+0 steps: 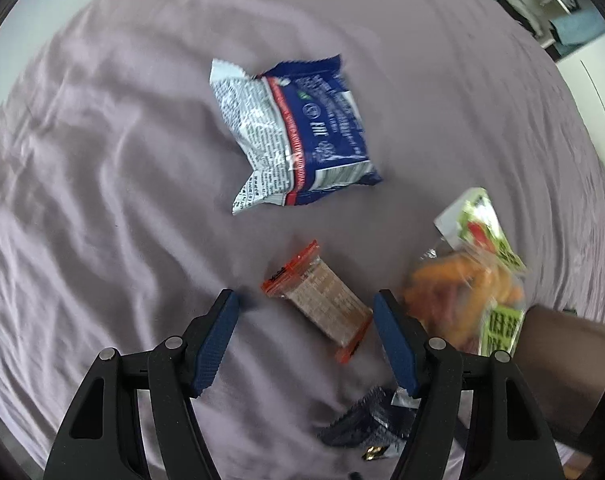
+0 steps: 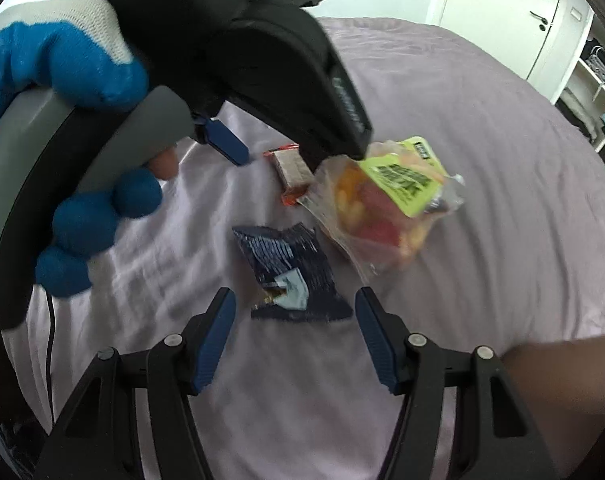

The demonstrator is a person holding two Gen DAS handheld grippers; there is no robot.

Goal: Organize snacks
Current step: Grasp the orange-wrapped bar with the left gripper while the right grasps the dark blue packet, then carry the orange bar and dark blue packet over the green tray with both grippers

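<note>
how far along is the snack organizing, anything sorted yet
Nothing looks sorted: four packs lie loose on the purple sheet. The blue-and-white bag sits apart; the orange-ended bar, gummy pack and dark wrapper lie close together. Both tongs are open and empty: left tongs straddle the bar, right tongs frame the dark wrapper. All grouping remains.

Soft, even daylight fills both my views, with no hard shadows on the bedsheet (image 1: 102,160). Motion blur smears the candy bag (image 1: 470,292) near my left fingers; the blue snack pack (image 1: 298,132) reads a little sharper. Foil on the dark wrapper (image 2: 290,276) glints faintly. Fisheye bends the edges, and black vignette rings every corner.
</note>
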